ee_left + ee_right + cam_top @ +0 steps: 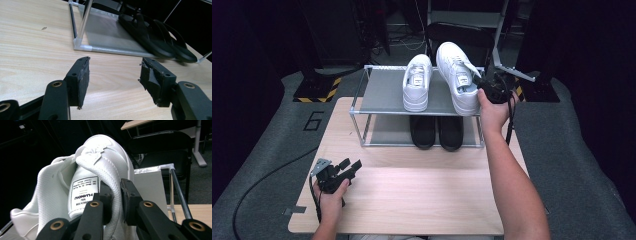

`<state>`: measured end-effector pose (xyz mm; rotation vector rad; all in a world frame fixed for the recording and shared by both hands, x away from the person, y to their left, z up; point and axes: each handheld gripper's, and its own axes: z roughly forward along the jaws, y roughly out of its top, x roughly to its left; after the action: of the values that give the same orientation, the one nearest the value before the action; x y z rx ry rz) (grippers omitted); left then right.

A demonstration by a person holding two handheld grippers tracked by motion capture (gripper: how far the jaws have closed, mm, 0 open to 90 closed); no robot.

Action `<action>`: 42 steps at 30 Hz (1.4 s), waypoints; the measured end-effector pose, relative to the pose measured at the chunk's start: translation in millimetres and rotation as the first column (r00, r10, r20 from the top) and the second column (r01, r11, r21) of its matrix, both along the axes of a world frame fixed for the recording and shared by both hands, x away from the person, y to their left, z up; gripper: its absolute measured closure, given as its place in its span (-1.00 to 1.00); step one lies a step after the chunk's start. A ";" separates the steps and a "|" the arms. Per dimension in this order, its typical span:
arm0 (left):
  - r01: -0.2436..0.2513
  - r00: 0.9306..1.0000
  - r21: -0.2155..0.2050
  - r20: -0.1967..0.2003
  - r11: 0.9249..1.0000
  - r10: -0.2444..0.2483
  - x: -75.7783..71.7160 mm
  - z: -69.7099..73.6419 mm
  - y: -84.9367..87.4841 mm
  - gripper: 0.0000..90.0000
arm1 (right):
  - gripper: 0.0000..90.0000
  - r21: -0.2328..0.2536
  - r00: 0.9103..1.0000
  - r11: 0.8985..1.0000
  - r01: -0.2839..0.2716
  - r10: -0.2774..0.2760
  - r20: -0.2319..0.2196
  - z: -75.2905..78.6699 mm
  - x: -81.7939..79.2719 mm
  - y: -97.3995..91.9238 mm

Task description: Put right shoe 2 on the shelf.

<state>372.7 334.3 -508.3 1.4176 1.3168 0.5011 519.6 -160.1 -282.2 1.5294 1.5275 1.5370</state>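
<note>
Two white sneakers stand on the top shelf of a metal shoe rack (pixel 384 92). My right gripper (pixel 480 84) is shut on the right sneaker (pixel 457 75), which sits at a slight angle to the left sneaker (pixel 417 82). In the right gripper view the jaws (pixel 115 195) pinch the white padded edge of that sneaker (pixel 100 152) beside its labelled tongue. My left gripper (pixel 352 166) rests low over the wooden table (pixel 422 195) at the front left. Its jaws (pixel 113 75) are open with nothing between them.
A pair of black slippers (pixel 437 131) lies on the rack's lower shelf (pixel 105 32), also in the left gripper view (pixel 150 37). A black chair (pixel 162 147) stands behind the rack. Cables trail off the table on the left and right.
</note>
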 end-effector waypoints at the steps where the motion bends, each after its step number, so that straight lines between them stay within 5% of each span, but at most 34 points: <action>1: -0.002 1.000 -0.006 -0.005 1.000 0.002 -0.1 0.0 -0.2 -0.10 | 0.78 -0.003 1.000 1.000 0.003 -0.003 -0.001 -0.8 1.3 0.0; 16: 0.001 1.000 -0.007 -0.017 1.000 -0.001 4.0 -3.0 -1.7 -0.10 | 0.78 -0.013 0.998 0.999 0.038 -0.038 -0.048 -12.7 21.6 5.0; 34: -0.002 1.000 -0.021 -0.003 1.000 0.002 3.8 -2.0 3.3 -0.10 | 0.77 -0.019 0.997 0.999 0.044 -0.045 -0.060 -8.4 32.5 19.2; 42: 0.005 1.000 -0.018 -0.006 1.000 -0.005 2.4 -1.4 1.7 -0.10 | 0.76 -0.030 0.993 0.998 0.057 -0.060 -0.105 -12.9 40.9 23.0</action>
<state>375.1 336.0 -509.8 1.4086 1.3187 0.4810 560.5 -137.1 -295.1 1.6486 1.5401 1.4178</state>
